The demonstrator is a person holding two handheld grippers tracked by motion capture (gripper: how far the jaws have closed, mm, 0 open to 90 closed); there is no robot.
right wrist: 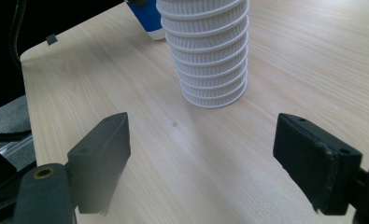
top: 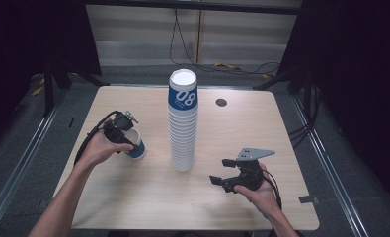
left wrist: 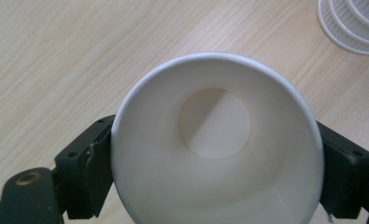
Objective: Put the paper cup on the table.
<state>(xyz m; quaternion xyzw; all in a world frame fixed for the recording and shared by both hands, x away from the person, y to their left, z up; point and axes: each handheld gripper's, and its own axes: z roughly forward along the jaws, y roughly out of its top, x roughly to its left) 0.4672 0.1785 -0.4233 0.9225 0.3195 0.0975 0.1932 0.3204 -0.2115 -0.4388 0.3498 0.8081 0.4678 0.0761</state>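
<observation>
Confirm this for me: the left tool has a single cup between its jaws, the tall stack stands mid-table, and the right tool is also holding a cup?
Not quite. The right tool holds nothing; the right gripper view shows bare table between its open jaws. The rest stands: single cup in the left tool, stack mid-table.

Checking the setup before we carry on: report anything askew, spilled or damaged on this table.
Nothing is spilled or damaged. The tall stack of cups stands upright mid-table. The single cup at the left tongs leans rather than standing flat; its rim sits between the jaws and it looks empty inside. The right tongs are open over bare table.
</observation>
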